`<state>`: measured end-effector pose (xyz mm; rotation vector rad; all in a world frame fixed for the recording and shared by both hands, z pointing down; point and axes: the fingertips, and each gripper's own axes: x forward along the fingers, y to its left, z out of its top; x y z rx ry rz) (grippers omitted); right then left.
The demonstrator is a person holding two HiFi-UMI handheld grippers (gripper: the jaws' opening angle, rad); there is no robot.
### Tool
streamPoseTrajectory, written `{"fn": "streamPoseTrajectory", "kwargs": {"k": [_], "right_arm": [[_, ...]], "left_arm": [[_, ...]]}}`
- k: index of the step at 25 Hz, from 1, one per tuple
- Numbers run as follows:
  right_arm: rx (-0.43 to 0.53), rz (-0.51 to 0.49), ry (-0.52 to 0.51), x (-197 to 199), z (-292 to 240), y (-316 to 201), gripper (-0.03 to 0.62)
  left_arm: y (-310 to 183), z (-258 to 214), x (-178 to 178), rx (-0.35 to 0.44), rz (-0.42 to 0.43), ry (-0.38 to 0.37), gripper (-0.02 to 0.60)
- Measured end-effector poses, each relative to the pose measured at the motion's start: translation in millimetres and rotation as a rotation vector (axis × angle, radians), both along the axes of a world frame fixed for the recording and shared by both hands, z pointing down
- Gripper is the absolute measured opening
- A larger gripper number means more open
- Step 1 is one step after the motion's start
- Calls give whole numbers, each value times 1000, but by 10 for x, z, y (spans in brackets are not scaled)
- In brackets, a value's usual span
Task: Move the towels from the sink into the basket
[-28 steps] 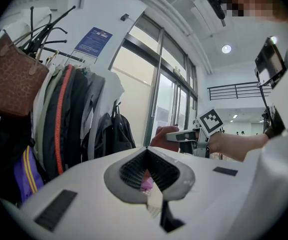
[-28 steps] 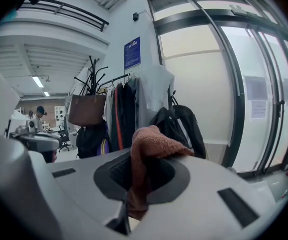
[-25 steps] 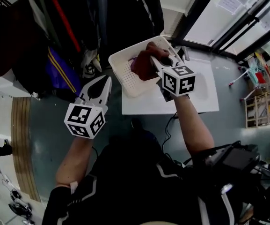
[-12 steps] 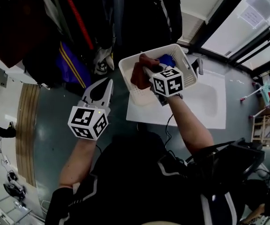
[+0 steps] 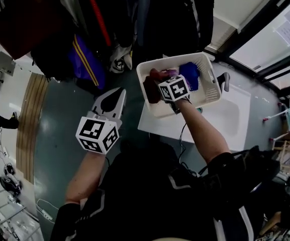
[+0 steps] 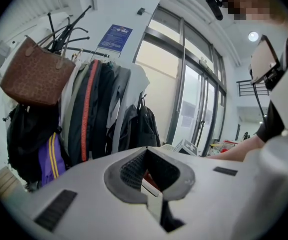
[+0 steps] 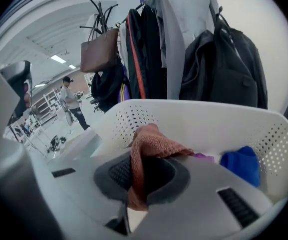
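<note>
While my right arm reaches out over the white sink, the white perforated basket sits on the sink's left end, with dark coats hanging beyond it on the far side. My left gripper hangs to the left of the sink, over the floor, its jaws together with nothing between them. My right gripper is above the basket, jaws pinched narrow on a rust-brown towel. That towel bunches over the jaw tips and drapes down between them. To the right in the basket lies a blue towel. A small bit of purple towel shows between the two.
</note>
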<state>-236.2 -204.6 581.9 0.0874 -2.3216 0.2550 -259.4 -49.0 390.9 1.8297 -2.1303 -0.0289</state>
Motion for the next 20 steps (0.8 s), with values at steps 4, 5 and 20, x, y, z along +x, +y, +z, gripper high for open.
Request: {"fn": "streamPoseTrajectory", "kwargs": {"k": [4,5,20], "right_arm": [[-45,17,76,-67,225,-82,38],[-45,16,99,-70,278,-99,38],[-110,7,224,11,683,-166,40]], "left_arm": [[-7,63,-98,-8,-24,15,6],[-4,79,-116,-11,-29,17,6],[55,223,-91,-48,-54,37,6]]}}
